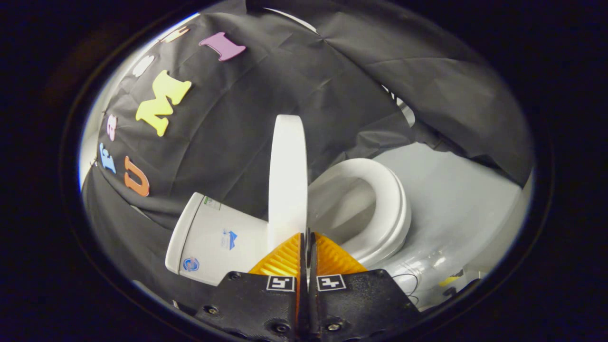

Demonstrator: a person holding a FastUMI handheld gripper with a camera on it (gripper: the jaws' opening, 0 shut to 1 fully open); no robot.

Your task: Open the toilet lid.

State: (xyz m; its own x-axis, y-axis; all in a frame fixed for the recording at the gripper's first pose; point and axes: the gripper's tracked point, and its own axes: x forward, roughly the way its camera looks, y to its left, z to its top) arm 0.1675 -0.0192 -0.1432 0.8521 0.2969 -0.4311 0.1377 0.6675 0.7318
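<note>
Black cloth wall behind, toilet lid (287, 175) raised edge-on, gripper (306, 237) fingers together, possibly pinching lid's rim, seat (380, 209) down.

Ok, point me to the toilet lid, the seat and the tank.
toilet lid (287, 180): gripper view, its raised broad face, just ahead of the fingers.
seat (392, 209): gripper view, the ring's far curve.
tank (213, 237): gripper view, its front wall.
</note>
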